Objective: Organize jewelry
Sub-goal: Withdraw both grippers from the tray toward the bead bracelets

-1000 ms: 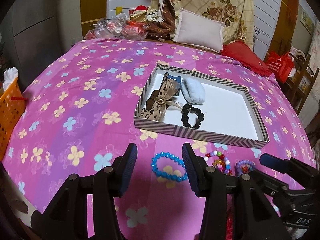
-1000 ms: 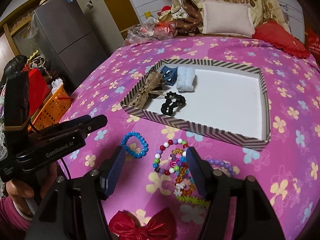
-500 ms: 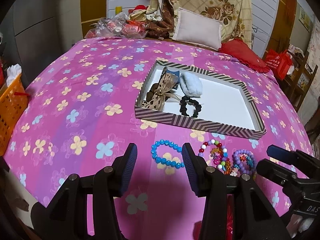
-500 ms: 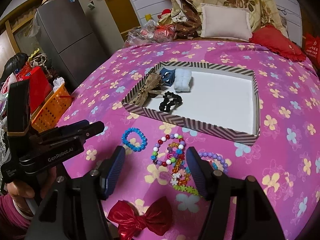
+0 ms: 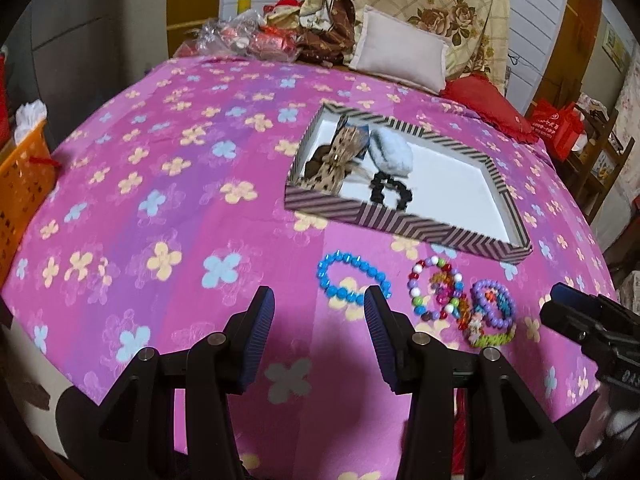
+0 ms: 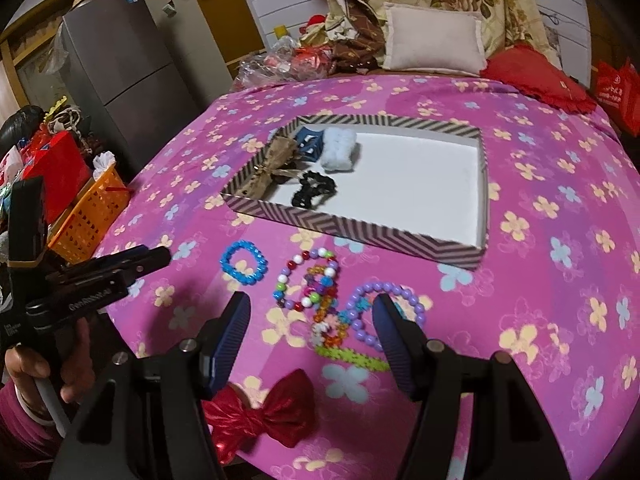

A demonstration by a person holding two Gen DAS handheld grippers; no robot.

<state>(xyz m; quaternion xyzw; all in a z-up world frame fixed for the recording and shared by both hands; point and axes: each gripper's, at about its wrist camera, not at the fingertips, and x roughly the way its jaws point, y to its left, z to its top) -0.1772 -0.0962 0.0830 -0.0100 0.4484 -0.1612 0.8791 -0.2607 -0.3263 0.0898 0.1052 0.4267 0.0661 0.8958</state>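
A striped shallow box [image 5: 404,225] [image 6: 360,233] lies on the pink flowered bedspread. In it are a leopard bow [image 5: 335,160], a pale blue scrunchie [image 5: 390,153] and a black scrunchie [image 5: 390,192]. In front of the box lie a blue bead bracelet [image 5: 352,280] [image 6: 243,261], a multicoloured bead bracelet [image 5: 434,288] [image 6: 306,282], a purple bead bracelet [image 5: 493,308] [image 6: 386,314] and a red bow [image 6: 264,412]. My left gripper [image 5: 318,334] is open and empty, above the bed just short of the blue bracelet. My right gripper [image 6: 310,338] is open and empty over the bracelets.
An orange basket [image 5: 20,184] [image 6: 86,216] stands off the bed's left side. Pillows [image 5: 400,54] and a red cushion [image 5: 486,100] lie at the far end. A grey fridge [image 6: 116,76] stands to the left. A red bag [image 5: 558,128] sits at the right.
Both grippers have drawn back and risen from the bed; the box and bracelets look farther away. Both stay open. No item has moved.
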